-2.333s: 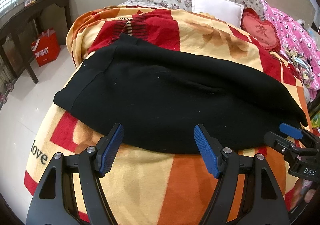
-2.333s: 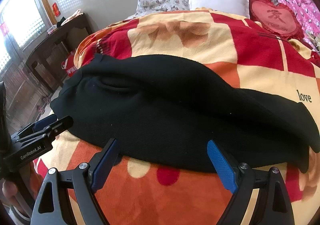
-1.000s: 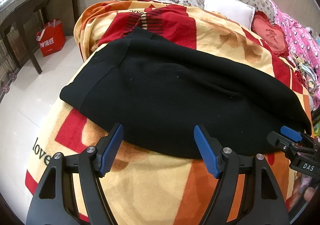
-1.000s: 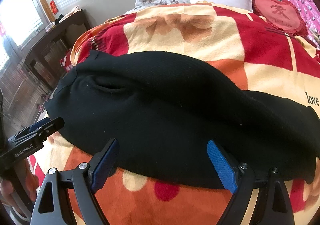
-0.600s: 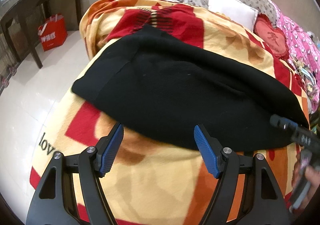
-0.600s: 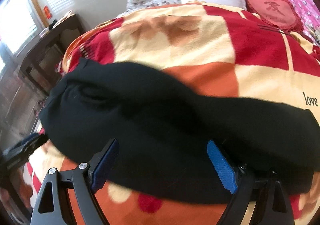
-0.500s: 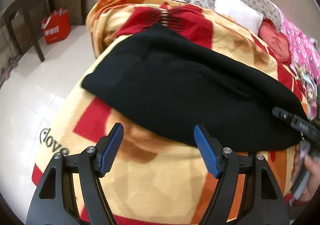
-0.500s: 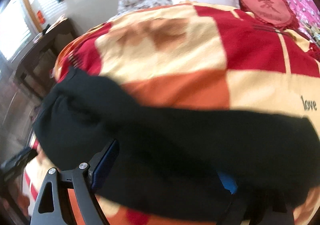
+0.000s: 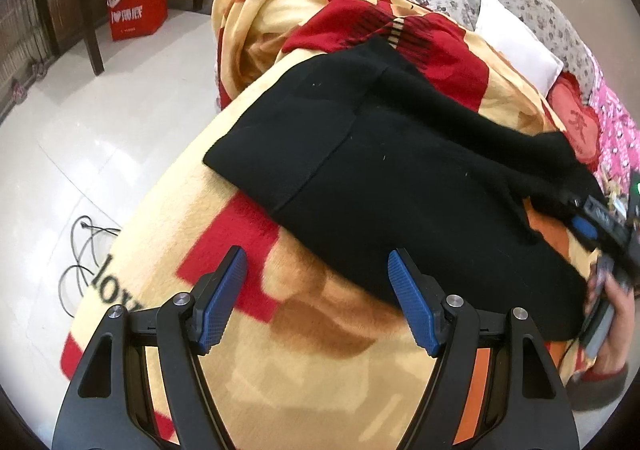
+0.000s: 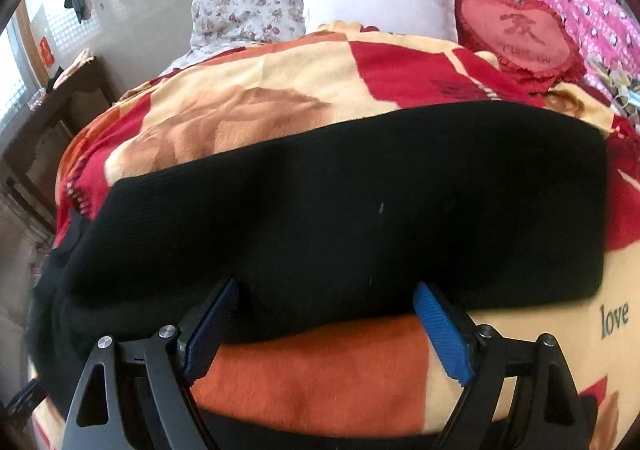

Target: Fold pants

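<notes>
Pants (image 9: 400,186): black, lying across the blanket (image 9: 320,370) on the bed; one end reaches the bed's floor-side edge, part is lifted and doubled over in the right wrist view.
Bag (image 9: 138,6): red, on the floor by a table leg; contents hidden.
Left gripper (image 9: 316,298): jaws spread, over bare blanket, just short of the pants' near edge.
Right gripper (image 10: 326,324): jaws spread, at the pants' near hem; whether fabric is caught, cannot tell.
Room: bare blanket nearest both grippers; pillow (image 10: 380,2) well beyond.

We look forward along each wrist's fingers, close over the bed (image 9: 304,382). Both views share the black pants (image 9: 400,186) mid-frame and the white pillow (image 10: 380,2) at the top.
</notes>
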The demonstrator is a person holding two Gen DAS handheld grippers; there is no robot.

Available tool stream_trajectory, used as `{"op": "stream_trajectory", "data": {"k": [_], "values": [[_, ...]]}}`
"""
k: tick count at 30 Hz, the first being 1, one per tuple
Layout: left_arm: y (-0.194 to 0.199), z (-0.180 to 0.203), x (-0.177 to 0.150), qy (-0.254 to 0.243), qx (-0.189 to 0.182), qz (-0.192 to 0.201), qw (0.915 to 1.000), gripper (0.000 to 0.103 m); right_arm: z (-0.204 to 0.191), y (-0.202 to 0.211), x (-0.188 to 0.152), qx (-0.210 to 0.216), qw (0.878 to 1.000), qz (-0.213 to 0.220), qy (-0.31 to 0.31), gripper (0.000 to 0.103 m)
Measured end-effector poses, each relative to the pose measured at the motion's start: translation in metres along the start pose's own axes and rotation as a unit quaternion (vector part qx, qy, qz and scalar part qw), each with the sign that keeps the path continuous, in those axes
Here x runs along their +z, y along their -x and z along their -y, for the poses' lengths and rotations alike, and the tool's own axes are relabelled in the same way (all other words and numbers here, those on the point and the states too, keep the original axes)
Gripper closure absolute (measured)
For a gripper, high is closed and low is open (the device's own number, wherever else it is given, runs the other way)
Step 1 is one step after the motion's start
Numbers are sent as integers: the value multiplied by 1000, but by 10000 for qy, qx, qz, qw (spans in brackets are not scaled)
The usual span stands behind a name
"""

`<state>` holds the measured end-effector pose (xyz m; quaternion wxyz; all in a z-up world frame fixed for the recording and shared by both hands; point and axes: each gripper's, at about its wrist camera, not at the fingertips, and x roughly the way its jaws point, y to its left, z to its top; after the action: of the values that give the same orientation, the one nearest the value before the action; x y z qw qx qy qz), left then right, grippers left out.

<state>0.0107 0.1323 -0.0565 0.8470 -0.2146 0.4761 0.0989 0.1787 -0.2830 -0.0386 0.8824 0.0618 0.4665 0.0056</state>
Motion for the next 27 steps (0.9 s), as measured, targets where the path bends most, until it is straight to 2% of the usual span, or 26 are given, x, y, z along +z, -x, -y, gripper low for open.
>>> {"op": "stream_trajectory", "data": {"k": [4, 8, 13, 15, 17, 18, 20, 21, 22, 23, 24, 25, 26, 27], "values": [[-6, 1, 9, 98, -21, 77, 9999, 30, 10, 35, -29, 158, 9999, 56, 0, 16], [-11, 2, 17, 195, -116, 106, 9997, 30, 33, 79, -79, 318, 9992, 104, -214, 16], [-13, 6, 19, 259, -211, 195, 9993, 30, 66, 116, -139, 719, 9943, -154, -769, 16], [-12, 7, 19, 277, -253, 248, 9990, 33, 79, 120, -156, 700, 9928, -243, -937, 16], [-12, 7, 18, 291, -301, 270, 9988, 42, 90, 116, -164, 663, 9915, -257, -1091, 16], [-12, 7, 18, 297, -326, 247, 9987, 46, 94, 120, -163, 709, 9909, -83, -1144, 16], [-13, 9, 18, 283, -355, 219, 9987, 61, 103, 116, -156, 749, 9875, 52, -1387, 16], [-13, 10, 18, 285, -380, 217, 9986, 63, 106, 115, -154, 817, 9860, 145, -1448, 16], [-13, 11, 19, 289, -401, 222, 9985, 71, 110, 111, -150, 866, 9836, 316, -1550, 17], [-14, 12, 19, 291, -410, 205, 9985, 81, 113, 107, -146, 850, 9825, 399, -1609, 23], [-14, 13, 19, 295, -420, 184, 9985, 82, 112, 105, -143, 829, 9824, 460, -1608, 32], [-13, 14, 20, 316, -421, 193, 9984, 85, 112, 99, -140, 909, 9818, 449, -1607, 61], [-12, 14, 20, 313, -434, 200, 9984, 87, 113, 93, -138, 1118, 9776, 451, -1728, 83], [-9, 15, 20, 305, -444, 212, 9983, 88, 114, 90, -139, 1273, 9732, 512, -1844, 88]]}}
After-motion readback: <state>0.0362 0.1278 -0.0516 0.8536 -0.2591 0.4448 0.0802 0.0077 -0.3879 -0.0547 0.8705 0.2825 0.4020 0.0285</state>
